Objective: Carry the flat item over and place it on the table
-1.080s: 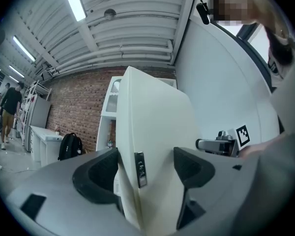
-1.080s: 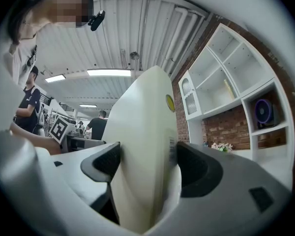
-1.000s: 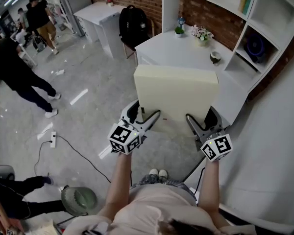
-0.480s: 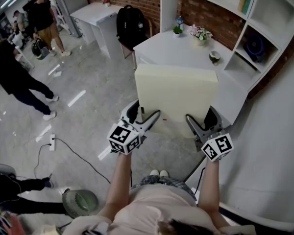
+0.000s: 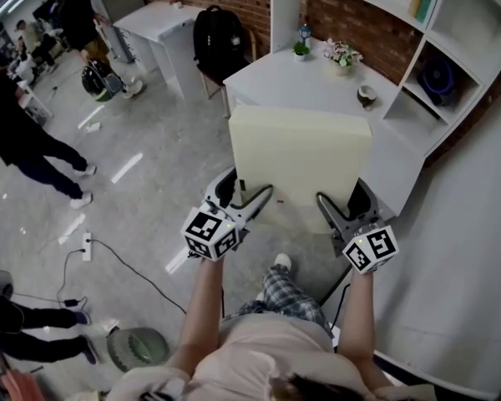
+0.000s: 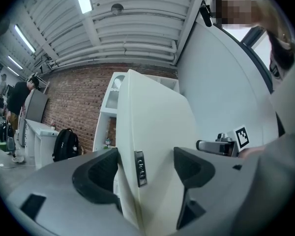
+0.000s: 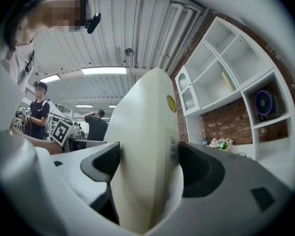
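Observation:
A flat cream board (image 5: 301,161) hangs in the air in front of me, held level by its near edge. My left gripper (image 5: 252,205) is shut on the board's near left corner; the board's edge (image 6: 152,146) fills the gap between its jaws. My right gripper (image 5: 328,210) is shut on the near right corner, with the board (image 7: 147,151) standing edge-on between its jaws. Beyond the board stands the white table (image 5: 292,82) against the brick wall.
A small plant (image 5: 303,50), a flower pot (image 5: 342,57) and a little bowl (image 5: 366,97) sit on the table. White shelving (image 5: 451,48) stands to the right. A black backpack (image 5: 218,42) rests on a chair at the left. People (image 5: 21,140) walk at far left; a cable and power strip (image 5: 88,242) lie on the floor.
The board and both grippers hold the same pose. The table has come slightly nearer, my foot has stepped forward, and the people at the left have shifted.

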Demonstrator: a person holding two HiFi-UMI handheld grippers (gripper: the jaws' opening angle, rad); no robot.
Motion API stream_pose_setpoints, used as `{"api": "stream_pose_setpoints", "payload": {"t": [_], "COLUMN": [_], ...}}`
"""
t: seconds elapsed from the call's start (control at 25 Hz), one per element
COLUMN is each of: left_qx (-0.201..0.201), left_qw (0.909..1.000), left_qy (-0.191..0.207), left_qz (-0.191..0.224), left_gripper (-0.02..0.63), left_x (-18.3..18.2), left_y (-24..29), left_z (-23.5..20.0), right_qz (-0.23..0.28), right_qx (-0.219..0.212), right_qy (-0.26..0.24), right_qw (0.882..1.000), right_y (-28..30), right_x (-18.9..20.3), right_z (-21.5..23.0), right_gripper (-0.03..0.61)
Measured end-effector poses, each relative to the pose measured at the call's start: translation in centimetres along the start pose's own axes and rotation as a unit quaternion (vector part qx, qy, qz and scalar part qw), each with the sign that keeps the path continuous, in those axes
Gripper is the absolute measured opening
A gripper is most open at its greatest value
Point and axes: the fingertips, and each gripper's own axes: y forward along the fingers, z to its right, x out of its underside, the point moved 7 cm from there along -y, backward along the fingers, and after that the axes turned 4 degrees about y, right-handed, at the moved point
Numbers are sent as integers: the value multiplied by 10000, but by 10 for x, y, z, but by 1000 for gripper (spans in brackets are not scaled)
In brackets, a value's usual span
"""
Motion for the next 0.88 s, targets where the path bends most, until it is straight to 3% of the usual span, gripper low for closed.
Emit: {"api": "stream_pose_setpoints", "payload": {"t": [0.48,0.88], "left_qx": [-25,-190], "left_qw": [9999,9997], "left_qy": [114,150], "left_qz": [26,-20], "left_gripper": [347,347], "left_x": [4,2], "left_y": [87,225], "left_z": [-79,-221], "right_qz": [123,160], "right_qx": [-34,-150], "right_qy": [70,263], "right_qw": [9999,9994], "right_y": [91,258], "right_x": [11,23], "right_z": [76,198], "right_gripper": [382,382]}}
